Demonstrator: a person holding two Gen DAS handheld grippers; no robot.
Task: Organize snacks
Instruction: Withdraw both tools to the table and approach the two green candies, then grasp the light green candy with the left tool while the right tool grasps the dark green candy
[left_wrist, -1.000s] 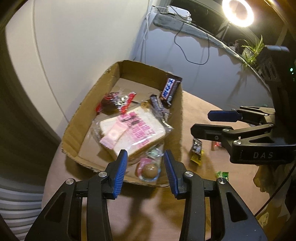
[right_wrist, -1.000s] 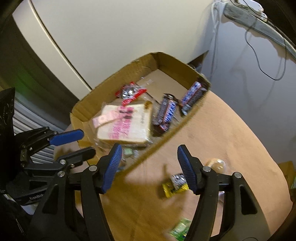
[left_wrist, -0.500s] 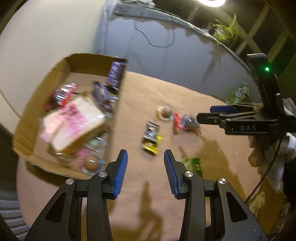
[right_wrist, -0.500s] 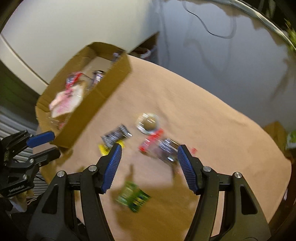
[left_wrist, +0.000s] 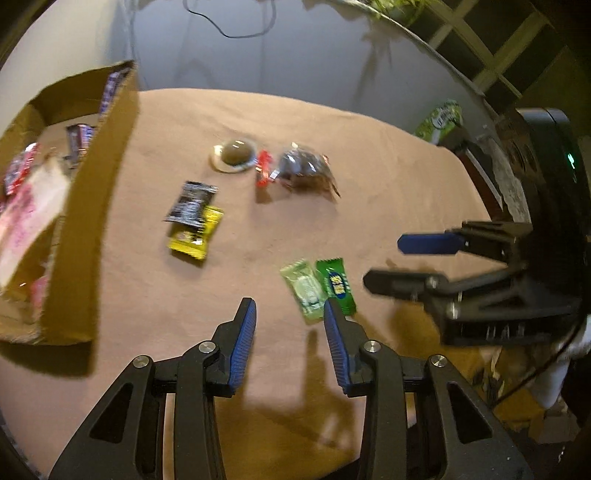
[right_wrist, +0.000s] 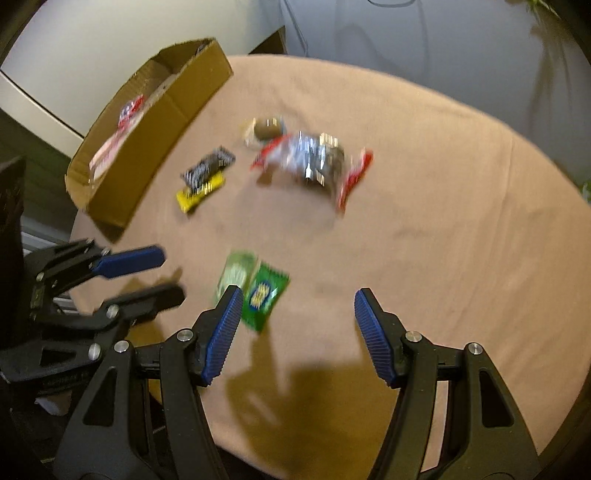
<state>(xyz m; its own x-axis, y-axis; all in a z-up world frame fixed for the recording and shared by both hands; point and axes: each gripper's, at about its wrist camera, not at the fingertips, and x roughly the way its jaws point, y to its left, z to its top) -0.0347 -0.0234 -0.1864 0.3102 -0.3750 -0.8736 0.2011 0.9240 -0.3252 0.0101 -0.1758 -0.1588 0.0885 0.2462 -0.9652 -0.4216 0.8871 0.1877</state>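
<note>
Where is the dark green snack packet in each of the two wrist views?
Left wrist: dark green packet lies right of centre, just above that gripper's right fingertip.
Right wrist: dark green packet lies left of centre, beside that gripper's left fingertip.
Shared landmark: the pale green packet touching its left side.

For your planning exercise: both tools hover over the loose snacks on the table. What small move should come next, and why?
Probably lower the left tool onto the pale green packet just ahead of it. Its jaws have just been closing with nothing between them, while that packet and the dark green packet beside it lie outside the cardboard box.
</note>
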